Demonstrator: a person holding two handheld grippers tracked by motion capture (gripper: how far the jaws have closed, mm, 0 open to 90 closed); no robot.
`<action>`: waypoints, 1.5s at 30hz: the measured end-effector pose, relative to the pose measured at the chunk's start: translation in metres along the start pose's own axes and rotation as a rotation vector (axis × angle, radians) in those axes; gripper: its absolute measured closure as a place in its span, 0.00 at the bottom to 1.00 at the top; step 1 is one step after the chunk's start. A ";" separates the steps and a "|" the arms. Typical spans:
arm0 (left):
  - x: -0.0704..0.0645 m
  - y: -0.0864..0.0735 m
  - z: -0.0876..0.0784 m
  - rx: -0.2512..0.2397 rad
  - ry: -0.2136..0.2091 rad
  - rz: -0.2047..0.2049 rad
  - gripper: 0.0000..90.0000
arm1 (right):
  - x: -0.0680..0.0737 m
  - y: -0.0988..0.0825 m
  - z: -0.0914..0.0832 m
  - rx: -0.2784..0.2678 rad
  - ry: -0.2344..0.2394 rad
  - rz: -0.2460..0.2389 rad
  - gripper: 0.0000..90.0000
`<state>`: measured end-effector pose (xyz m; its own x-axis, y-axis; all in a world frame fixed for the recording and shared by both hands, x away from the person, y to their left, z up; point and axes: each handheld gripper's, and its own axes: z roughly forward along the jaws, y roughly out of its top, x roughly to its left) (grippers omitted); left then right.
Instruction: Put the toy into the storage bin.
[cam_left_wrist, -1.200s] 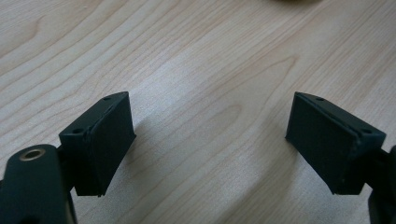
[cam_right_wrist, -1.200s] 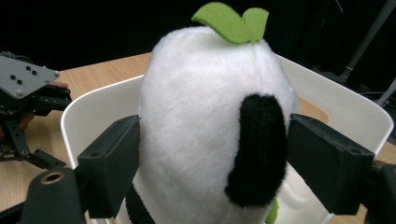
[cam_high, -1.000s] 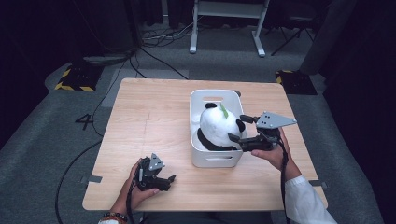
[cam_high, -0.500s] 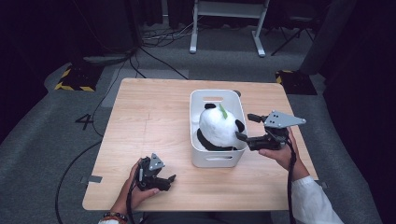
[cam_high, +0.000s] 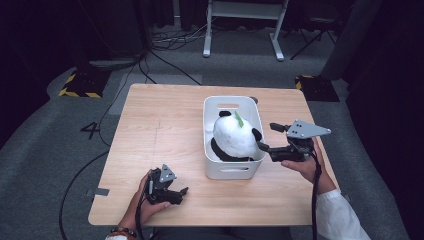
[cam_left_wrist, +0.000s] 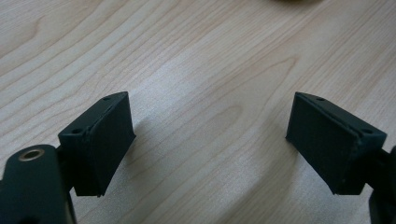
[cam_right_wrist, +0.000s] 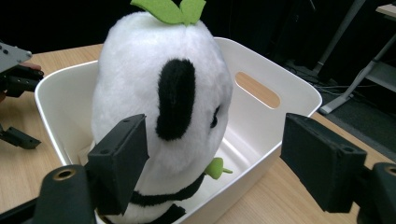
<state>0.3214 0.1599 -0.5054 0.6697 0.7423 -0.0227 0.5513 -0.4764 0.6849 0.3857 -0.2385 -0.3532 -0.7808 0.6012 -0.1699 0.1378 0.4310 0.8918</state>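
One legible marking: the numeral "4" (cam_high: 91, 131), dark, on the grey floor (cam_high: 60, 150) to the left of the desk (cam_high: 165, 130) (high view). Yellow-and-black hazard striping (cam_high: 79, 93) borders a dark floor plate at far left; it carries no text. No labels or brands can be read elsewhere.

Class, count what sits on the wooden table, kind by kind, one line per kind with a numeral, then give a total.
Plush panda: 1
White bin: 1
Hand-held tongs: 2, left and right
Total: 4
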 end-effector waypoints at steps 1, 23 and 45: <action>0.000 0.000 0.000 0.000 0.000 0.000 0.17 | 0.000 0.000 -0.001 0.000 -0.005 -0.003 0.26; 0.000 0.000 0.000 -0.001 0.000 -0.001 0.17 | -0.010 -0.010 -0.010 0.044 -0.063 -0.024 0.26; 0.000 0.000 0.000 -0.001 0.000 -0.001 0.17 | -0.016 -0.031 -0.015 0.097 -0.093 -0.026 0.24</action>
<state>0.3214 0.1598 -0.5054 0.6693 0.7426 -0.0233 0.5513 -0.4754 0.6856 0.3849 -0.2717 -0.3718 -0.7254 0.6469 -0.2351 0.1795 0.5075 0.8427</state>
